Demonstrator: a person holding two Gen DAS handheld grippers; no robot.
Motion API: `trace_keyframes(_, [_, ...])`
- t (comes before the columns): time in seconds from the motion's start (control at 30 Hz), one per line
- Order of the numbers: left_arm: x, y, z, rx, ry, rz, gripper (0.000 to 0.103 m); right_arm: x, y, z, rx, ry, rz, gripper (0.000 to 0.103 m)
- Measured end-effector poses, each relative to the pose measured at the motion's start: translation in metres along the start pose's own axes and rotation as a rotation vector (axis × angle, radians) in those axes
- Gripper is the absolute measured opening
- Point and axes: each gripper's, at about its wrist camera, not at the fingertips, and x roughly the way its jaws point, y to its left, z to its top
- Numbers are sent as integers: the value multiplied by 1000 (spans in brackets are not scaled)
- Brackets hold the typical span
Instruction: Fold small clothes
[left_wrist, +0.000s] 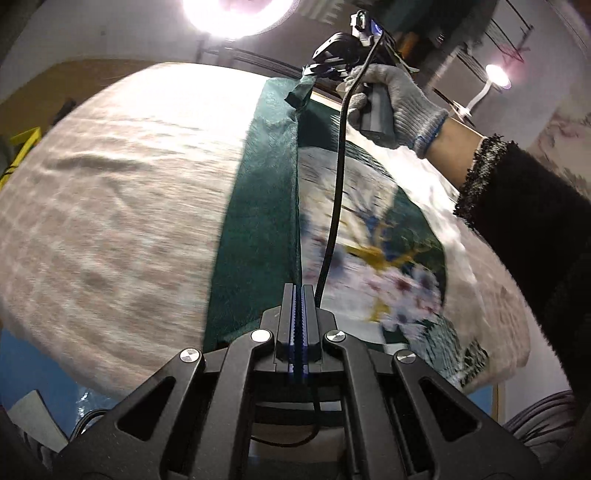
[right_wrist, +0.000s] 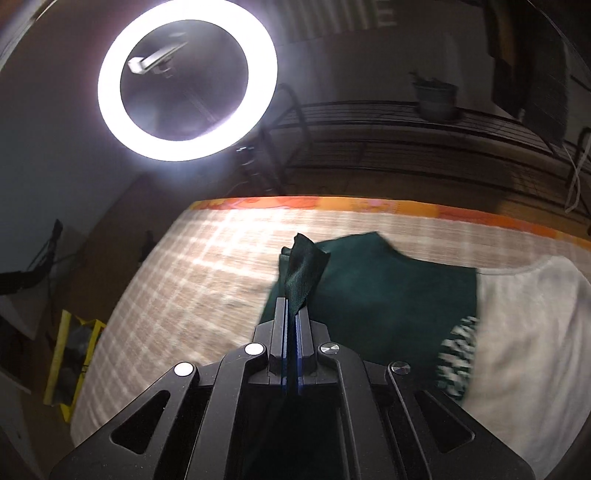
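On the checked cloth (left_wrist: 110, 192) covering the table lies a small dark green garment (left_wrist: 255, 206), white printed panel alongside. Left gripper (left_wrist: 299, 295) clamps one edge, right gripper (right_wrist: 293, 314) pinches a far corner, the edge taut between them. Fabric looks light, limp and thin; hems or corners seem best holds. Ring light (right_wrist: 186, 79) above; wire shelving (right_wrist: 424, 136) behind.

Dark green garment (left_wrist: 258, 206), edge lifted, half-folded

Soft cloth and matt black plastic

The dark green fuzzy cloth garment (left_wrist: 258, 206) lies on a beige checked woven cloth cover (left_wrist: 110, 206); the matt black plastic gripper (right_wrist: 292, 314) has shiny metal screws; the grey knitted glove (left_wrist: 402, 99) looks rough.
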Motion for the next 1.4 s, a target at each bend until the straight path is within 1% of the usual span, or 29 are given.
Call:
trace_keyframes(0.03, [3,-5,-2,7,8,-9,0,-5,-14,-1,17,-2,-16,2])
trace_keyframes(0.2, [23,-30,-9,13,78,-76,0,-6,-55,-5,51,0,-82,2])
trace_keyframes(0.33, [37,-43,-9,19,115,-93,0,-6,-80,-9,67,0,-114,1])
trace_keyframes(0.43, [44,-51,-9,27,147,-124,0,-5,-90,-10,70,-8,-126,1])
trace_keyframes(0.5, [47,-59,-12,44,158,-130,0,-4,-94,-11,51,-2,-167,1])
trace_keyframes(0.57, [47,-63,-13,58,160,-133,0,-1,-104,-13,48,22,-229,2])
trace_keyframes(0.6, [47,-64,-12,59,162,-136,0,0,-111,-15,56,44,-260,3])
trace_keyframes(0.67, [43,-60,-11,51,172,-154,0,0,-123,-18,74,76,-307,14])
trace_keyframes(0.73, [41,-60,-13,50,181,-177,0,-8,-133,-22,98,72,-336,16])
trace_keyframes(0.83, [29,-59,-16,69,179,-204,0,-28,-144,-27,126,57,-343,16])
trace_keyframes(0.93, [11,-58,-16,102,138,-214,0,-58,-150,-31,136,19,-341,16])
trace_keyframes(1.1, [-17,-55,-18,143,77,-213,0,-117,-151,-44,177,-58,-282,16])
trace_keyframes(1.23, [-34,-44,-17,141,27,-180,0,-164,-147,-59,184,-110,-256,17])
trace_keyframes(1.33, [-38,-40,-16,151,-11,-134,0,-196,-145,-71,188,-138,-243,17])
trace_keyframes(1.4, [-40,-38,-15,153,-22,-122,0,-218,-146,-77,191,-156,-234,17])
